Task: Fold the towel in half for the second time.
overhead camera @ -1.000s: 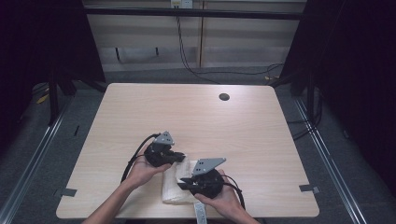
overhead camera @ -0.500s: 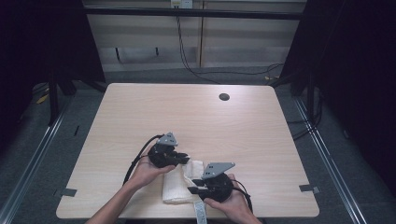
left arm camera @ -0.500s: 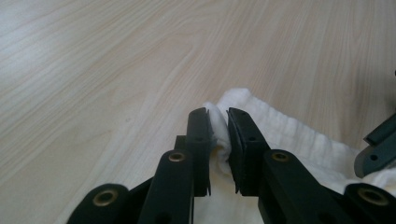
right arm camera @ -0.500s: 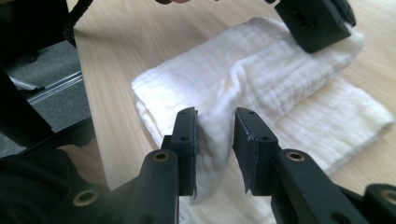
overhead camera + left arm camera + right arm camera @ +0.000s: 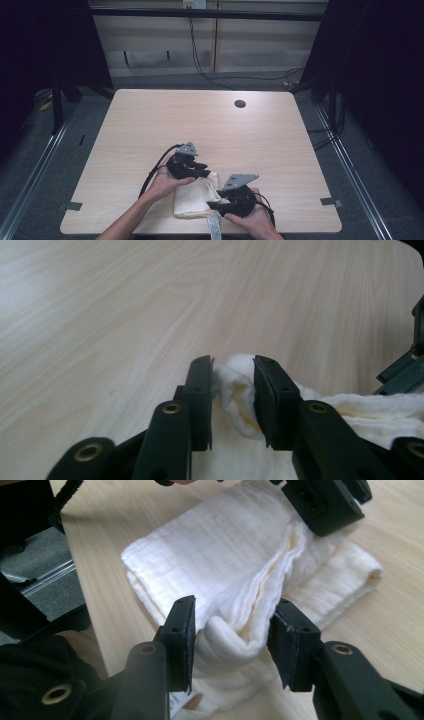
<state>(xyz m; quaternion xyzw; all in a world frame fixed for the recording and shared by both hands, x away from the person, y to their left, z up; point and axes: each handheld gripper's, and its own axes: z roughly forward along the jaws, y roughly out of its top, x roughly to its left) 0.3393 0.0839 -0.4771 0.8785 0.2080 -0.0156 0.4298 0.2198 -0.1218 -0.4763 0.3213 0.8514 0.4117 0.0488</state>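
A folded cream cloth (image 5: 192, 200) lies near the table's front edge. My left gripper (image 5: 202, 172) is at its far corner and my right gripper (image 5: 214, 205) at its near right edge. In the left gripper view a puffed fold of the cloth (image 5: 232, 382) stands between the jaws of the left gripper (image 5: 233, 390). They have just been opening, and the fold sits loose between them. In the right gripper view the right gripper (image 5: 232, 635) straddles a bunched corner of the cloth (image 5: 225, 555) with gaps on both sides. Its jaws have also just been opening.
The light wooden table (image 5: 200, 125) has a dark round hole (image 5: 240, 104) at the back right. A white strip (image 5: 214, 227) hangs at the front edge under the cloth. Grey tape marks (image 5: 331, 202) sit at the front corners. Dark floor and rails surround the table.
Both grippers' jaws have spread apart from the cloth. The right gripper has shifted a little to the right and toward the front edge. The left hand has stayed in place.
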